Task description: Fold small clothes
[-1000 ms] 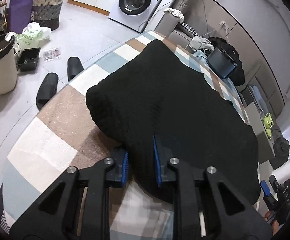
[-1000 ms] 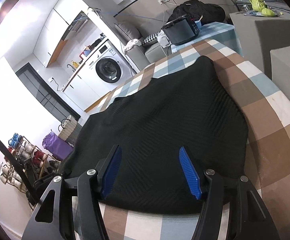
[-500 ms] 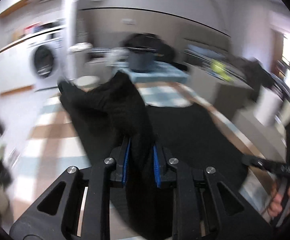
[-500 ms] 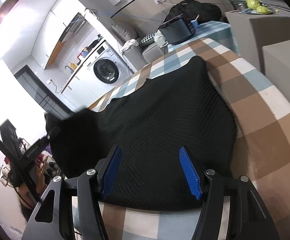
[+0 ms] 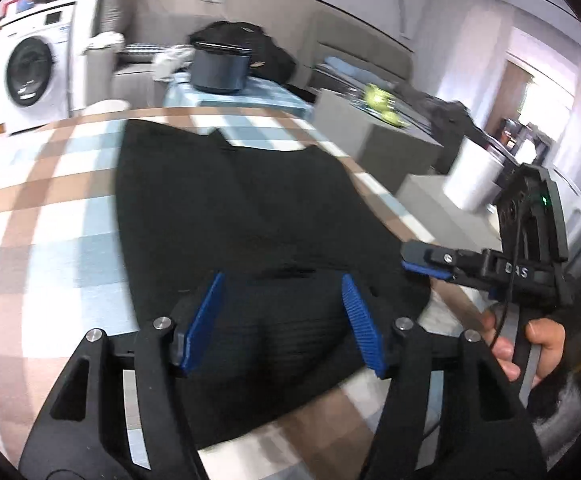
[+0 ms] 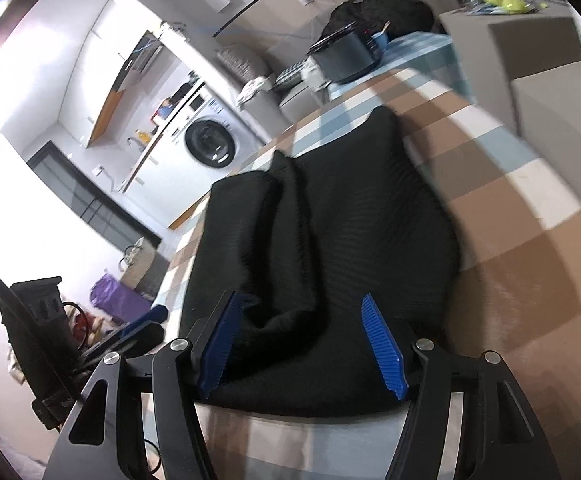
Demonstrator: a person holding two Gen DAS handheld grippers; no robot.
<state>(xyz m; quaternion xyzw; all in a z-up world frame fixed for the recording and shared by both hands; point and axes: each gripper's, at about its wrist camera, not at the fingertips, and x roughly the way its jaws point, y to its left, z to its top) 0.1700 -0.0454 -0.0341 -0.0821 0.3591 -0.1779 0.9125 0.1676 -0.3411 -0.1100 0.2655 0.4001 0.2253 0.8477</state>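
Black knit garment (image 5: pixel 250 208) lies on checked bench (image 5: pixel 50 208), left side folded over middle. Left gripper (image 5: pixel 284 322) fingers opening, cloth beneath, none pinched. Right gripper (image 6: pixel 310 344) fingers wide, over near hem, gripping nothing. Washing machine (image 6: pixel 210 144) behind.

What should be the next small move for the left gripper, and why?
Probably draw the left gripper back. Its jaws are opening, the pads apart from the black garment, whose side lies folded over on the checked tablecloth.
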